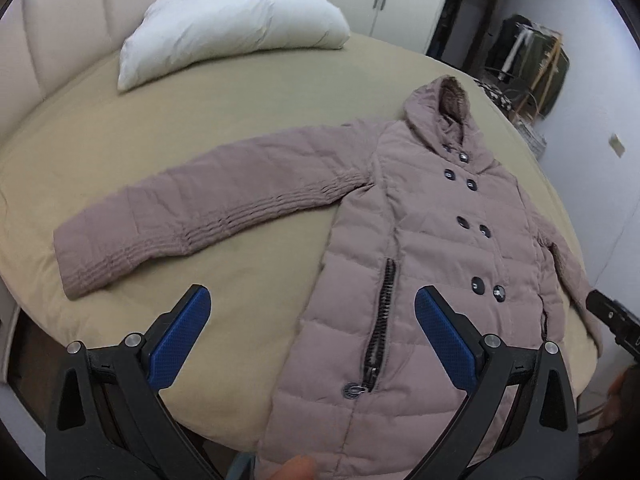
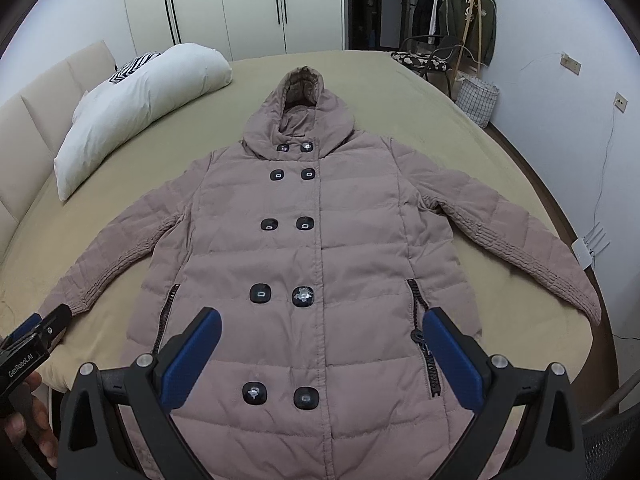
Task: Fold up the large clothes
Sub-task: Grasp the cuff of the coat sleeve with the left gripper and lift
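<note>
Lying flat: a dusty-pink hooded puffer coat [image 2: 320, 248], front side up, spread over the tan bedsheet [image 2: 420, 92] with its hood toward the far end of the bed and its hem toward the cameras.
Closure: buttoned shut, with two columns of dark buttons [image 2: 306, 224] running down the chest, five pairs counted in the right wrist view.
Sleeves: both stretched outward from the body; the coat's sleeve on the left of the left wrist view [image 1: 192, 208] lies straight across the sheet, the other sleeve [image 2: 520, 240] angles toward the bed's edge.
Pockets: a dark zipper [image 1: 382, 320] slants on each side of the front panel.
Left gripper [image 1: 312, 336]: jaws spread wide, blue pads [image 1: 180, 340] holding nothing; it hovers above the coat's lower side, one pad over bare sheet, the other over the quilted fabric.
Right gripper [image 2: 320, 356]: jaws equally wide, nothing between them; it hangs over the lower middle of the coat, just above the bottom pairs of buttons.
Hand: part of a person's hand [image 2: 28, 420] shows at the left edge of the right wrist view, gripping the other tool's handle.
Bedding: a white pillow [image 2: 140, 108] lies near the padded cream headboard [image 1: 60, 32], well apart from the coat.
Background: white wardrobe doors [image 2: 232, 4], a clothes rack with dark garments [image 2: 460, 16], and a checked basket [image 2: 478, 100] beside the far wall.
</note>
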### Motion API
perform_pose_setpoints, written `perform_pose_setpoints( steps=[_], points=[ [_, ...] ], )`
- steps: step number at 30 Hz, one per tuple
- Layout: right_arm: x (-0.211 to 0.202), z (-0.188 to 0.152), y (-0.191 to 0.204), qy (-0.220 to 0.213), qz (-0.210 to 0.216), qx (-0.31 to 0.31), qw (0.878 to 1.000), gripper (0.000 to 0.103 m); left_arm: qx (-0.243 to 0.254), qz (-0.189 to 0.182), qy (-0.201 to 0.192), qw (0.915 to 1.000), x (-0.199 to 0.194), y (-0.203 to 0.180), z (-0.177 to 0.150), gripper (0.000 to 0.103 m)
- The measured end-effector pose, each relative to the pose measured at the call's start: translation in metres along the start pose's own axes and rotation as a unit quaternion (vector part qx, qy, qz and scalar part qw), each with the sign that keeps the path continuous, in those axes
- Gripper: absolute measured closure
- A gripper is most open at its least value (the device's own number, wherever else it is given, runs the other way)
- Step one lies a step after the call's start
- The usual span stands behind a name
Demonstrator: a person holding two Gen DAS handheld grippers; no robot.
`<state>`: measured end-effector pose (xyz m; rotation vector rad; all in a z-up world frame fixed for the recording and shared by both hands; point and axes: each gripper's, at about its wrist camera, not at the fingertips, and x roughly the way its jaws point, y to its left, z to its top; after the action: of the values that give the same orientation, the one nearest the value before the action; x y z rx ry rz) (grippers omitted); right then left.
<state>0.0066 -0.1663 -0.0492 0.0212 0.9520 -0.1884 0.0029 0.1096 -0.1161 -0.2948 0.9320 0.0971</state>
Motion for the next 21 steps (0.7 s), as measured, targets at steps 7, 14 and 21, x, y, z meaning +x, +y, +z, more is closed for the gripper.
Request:
perform_pose_setpoints(
  steps=[7, 14, 21],
  points=[
    [0.027, 0.008, 0.021, 0.025, 0.027, -0.017, 0.999, 0.000, -0.206, -0.024, 0.017, 0.9781, 0.028, 0.145, -0.005, 0.000],
    [0.065, 0.014, 0.050, 0.052, 0.041, -0.038, 0.997, 0.000, -0.443, -0.121, -0.050, 0.8867, 0.066, 0.246, -0.028, 0.000],
    [0.085, 0.016, 0.052, 0.063, 0.040, -0.034, 0.997, 0.000, -0.541, -0.131, -0.084, 0.8264, 0.099, 0.271, -0.031, 0.002]
  ],
)
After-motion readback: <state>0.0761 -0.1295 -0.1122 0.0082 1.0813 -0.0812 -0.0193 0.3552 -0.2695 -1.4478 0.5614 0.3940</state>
